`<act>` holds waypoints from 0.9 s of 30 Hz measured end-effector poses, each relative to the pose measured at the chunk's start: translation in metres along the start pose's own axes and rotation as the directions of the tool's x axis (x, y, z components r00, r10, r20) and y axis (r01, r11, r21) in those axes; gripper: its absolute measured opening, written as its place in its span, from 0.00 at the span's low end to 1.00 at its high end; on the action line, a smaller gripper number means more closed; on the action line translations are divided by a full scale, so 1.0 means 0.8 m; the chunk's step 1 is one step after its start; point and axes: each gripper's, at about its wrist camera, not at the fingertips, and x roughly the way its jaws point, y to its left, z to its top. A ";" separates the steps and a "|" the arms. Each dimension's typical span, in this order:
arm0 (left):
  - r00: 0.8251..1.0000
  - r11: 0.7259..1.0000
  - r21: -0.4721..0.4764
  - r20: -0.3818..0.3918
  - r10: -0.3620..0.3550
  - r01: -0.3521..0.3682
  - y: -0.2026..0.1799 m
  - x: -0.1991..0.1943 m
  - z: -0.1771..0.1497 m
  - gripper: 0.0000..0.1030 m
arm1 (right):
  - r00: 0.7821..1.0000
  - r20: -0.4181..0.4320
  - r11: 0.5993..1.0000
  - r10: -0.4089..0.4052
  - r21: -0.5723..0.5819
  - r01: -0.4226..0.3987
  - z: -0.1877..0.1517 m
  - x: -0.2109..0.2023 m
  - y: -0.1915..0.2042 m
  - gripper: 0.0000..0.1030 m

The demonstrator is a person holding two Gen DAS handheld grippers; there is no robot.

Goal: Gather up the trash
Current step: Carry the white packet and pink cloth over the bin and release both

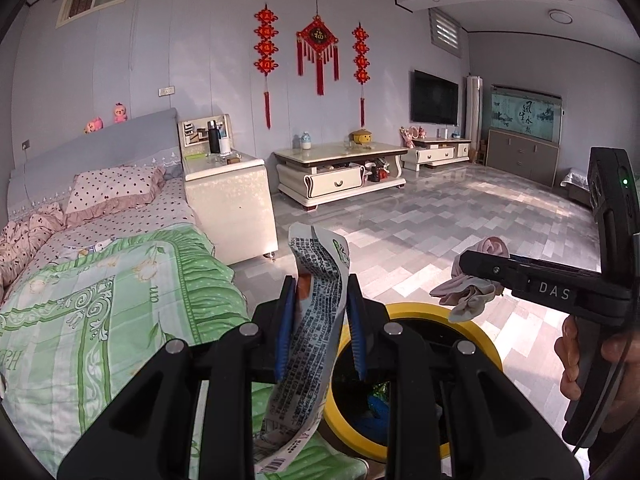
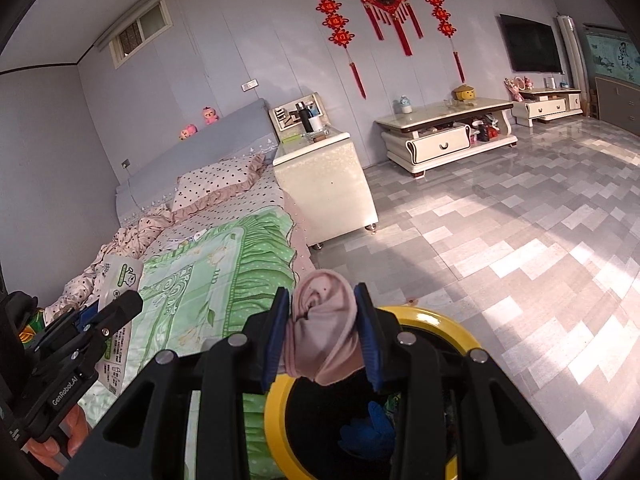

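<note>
**Both grippers loaded, bin right below**

Trash in both hands here. The left gripper (image 1: pixel 320 300) has its blue pads clamped on a crumpled printed wrapper (image 1: pixel 316 280), which sticks up above the fingertips and trails down between the arms toward the camera, barcode end lowest. It sits over the edge of the bed, just left of the yellow-rimmed bin (image 1: pixel 476 328).

The right gripper (image 2: pixel 322 308) is pinching a balled-up pinkish cloth (image 2: pixel 324 320), looks like a sock, with its lower end hanging over the open mouth of the bin (image 2: pixel 436 320). In the left wrist view the same cloth (image 1: pixel 468 296) dangles from the tip of the right gripper (image 1: pixel 472 268) above the far side of the rim. Can't tell if it touches the rim.

Inside the bin there's something blue (image 2: pixel 376 424) and some green bits, too dark to make out more.

Around it: green quilt (image 2: pixel 212 280) spread on the bed with a polka-dot pillow (image 2: pixel 220 184) near the headboard, a cream nightstand (image 2: pixel 324 184) right beside the bed, and a low cream surface (image 2: pixel 444 136) against the wall under the red knot decorations (image 2: pixel 384 0). Floor is glossy grey tile with sun patches.
</note>
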 end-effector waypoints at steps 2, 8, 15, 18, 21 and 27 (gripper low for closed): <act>1.000 1.000 -0.007 -0.022 -0.008 0.008 -0.006 0.016 -0.004 0.23 | 1.000 -0.013 1.000 -0.018 0.007 0.018 -0.003 0.007 -0.008 0.31; 0.994 0.997 -0.062 -0.100 -0.053 0.047 -0.008 0.063 -0.025 0.23 | 0.996 -0.049 0.997 -0.080 -0.003 0.080 -0.010 0.030 -0.023 0.31; 0.979 0.990 -0.119 -0.184 -0.093 0.072 0.003 0.115 -0.048 0.23 | 0.989 -0.104 0.994 -0.107 0.014 0.109 -0.020 0.057 -0.047 0.31; 0.970 0.982 -0.167 -0.214 -0.118 0.082 0.012 0.131 -0.055 0.23 | 0.988 -0.109 0.993 -0.109 0.026 0.112 -0.021 0.059 -0.052 0.33; 0.962 0.975 -0.197 -0.231 -0.145 0.100 0.019 0.133 -0.060 0.28 | 0.988 -0.110 0.992 -0.113 0.037 0.118 -0.021 0.055 -0.053 0.36; 0.959 0.962 -0.249 -0.227 -0.169 0.110 0.033 0.128 -0.061 0.47 | 0.983 -0.104 0.986 -0.150 0.060 0.157 -0.018 0.044 -0.058 0.37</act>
